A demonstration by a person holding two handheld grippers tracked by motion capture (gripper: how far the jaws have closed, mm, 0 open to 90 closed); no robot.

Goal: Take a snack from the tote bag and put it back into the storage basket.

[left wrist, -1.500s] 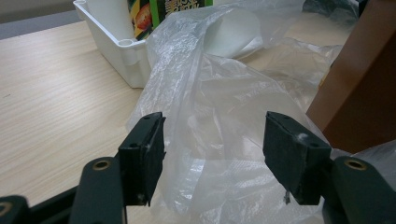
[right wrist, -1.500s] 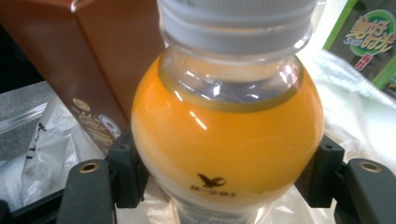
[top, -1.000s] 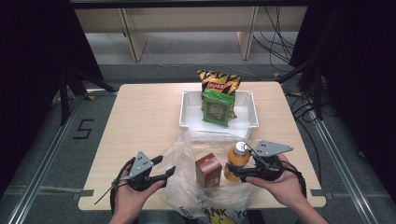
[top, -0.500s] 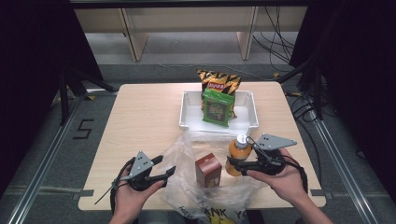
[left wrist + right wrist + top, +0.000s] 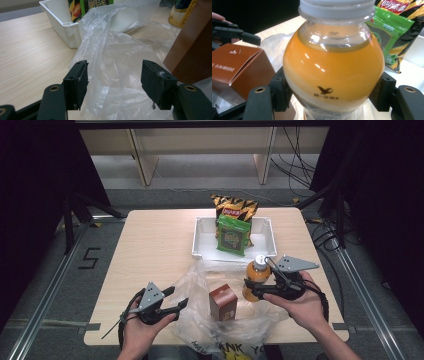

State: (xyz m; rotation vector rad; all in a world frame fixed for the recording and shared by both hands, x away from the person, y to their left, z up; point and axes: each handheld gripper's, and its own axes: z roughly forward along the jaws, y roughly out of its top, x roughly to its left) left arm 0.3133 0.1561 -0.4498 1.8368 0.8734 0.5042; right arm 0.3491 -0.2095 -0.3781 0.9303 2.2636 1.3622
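— Which step are you on?

— Unpacking, I'd say. My right gripper [image 5: 253,289] has its jaws clamped on the round orange-juice bottle with the white cap [image 5: 256,279], both pads pressed to its belly. It stands upright at the right edge of the crumpled clear plastic bag [image 5: 200,285], just beside the small brown carton [image 5: 223,302] and a little short of the white plastic tray [image 5: 202,242].

— And your other hand?

— My left gripper [image 5: 117,82] is wide open with nothing in it, jaws either side of a fold of the bag.

— What next?

— Probably lift the bottle clear of the film and carry it forward to the tray, setting it beside the green snack packet [image 5: 232,235] and the black-and-gold crisp bag [image 5: 235,207]. The tray's right end looks free. The left might pinch the bag steady.
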